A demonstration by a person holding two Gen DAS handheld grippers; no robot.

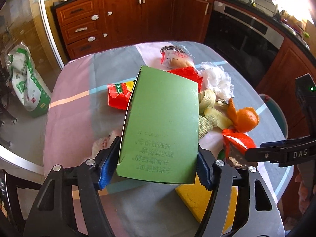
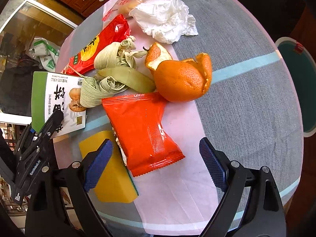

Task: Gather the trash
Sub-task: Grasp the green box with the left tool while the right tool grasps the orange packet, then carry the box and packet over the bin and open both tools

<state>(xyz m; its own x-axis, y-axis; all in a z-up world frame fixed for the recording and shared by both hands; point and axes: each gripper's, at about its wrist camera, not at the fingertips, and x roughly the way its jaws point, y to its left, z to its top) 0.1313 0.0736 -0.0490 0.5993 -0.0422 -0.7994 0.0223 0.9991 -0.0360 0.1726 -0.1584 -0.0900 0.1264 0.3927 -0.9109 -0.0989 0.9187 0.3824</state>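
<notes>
My left gripper is shut on a green cardboard box and holds it above the table; the box also shows in the right wrist view, with the left gripper on it. My right gripper is open, its blue pads on either side of an orange-red snack wrapper on the table. Orange peel, green leaf wrappings, a crumpled white tissue, a red packet and a bun wrapper lie beyond.
A yellow sponge lies by my right gripper's left finger. The round table has a grey, pink and blue cloth. A teal stool stands at its right. Wooden cabinets and an oven are behind. A green-white bag sits on the floor.
</notes>
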